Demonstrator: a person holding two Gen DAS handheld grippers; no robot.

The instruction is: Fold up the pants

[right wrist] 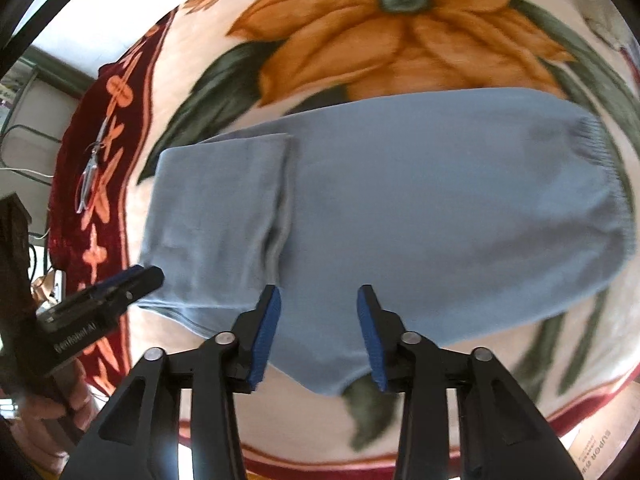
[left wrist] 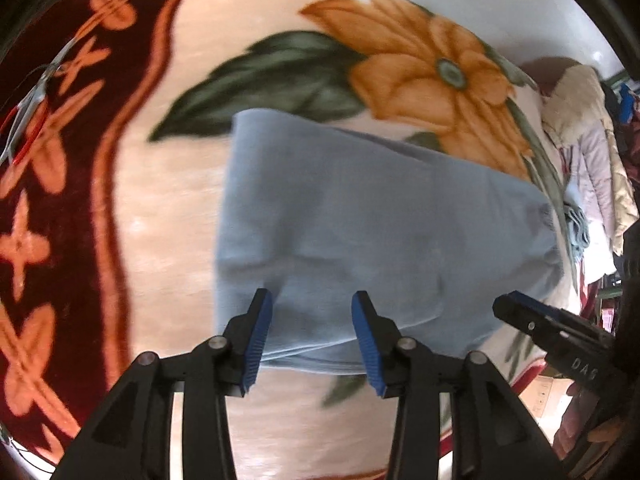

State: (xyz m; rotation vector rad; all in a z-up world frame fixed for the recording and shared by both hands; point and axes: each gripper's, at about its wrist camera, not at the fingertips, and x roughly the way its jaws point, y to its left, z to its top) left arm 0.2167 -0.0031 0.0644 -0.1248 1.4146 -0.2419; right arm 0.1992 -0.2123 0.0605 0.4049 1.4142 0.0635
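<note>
Light blue pants (left wrist: 360, 232) lie folded on a floral blanket (left wrist: 168, 208), also in the right wrist view (right wrist: 420, 208). The leg ends are folded over onto the pants at the left (right wrist: 224, 208), and the elastic waistband (right wrist: 604, 168) is at the right. My left gripper (left wrist: 312, 308) is open and empty above the pants' near edge; it also shows in the right wrist view (right wrist: 136, 280), where its jaws look close together. My right gripper (right wrist: 318, 300) is open and empty over the near edge of the pants. It shows in the left wrist view (left wrist: 508, 304) at the right.
The blanket has a large orange flower (right wrist: 384, 32) and a dark red border (left wrist: 64, 160). A metal object (right wrist: 90, 176) lies on the border at the left. Piled clothes (left wrist: 588, 152) sit beyond the blanket's right end. A cardboard box (right wrist: 592, 452) is near the front edge.
</note>
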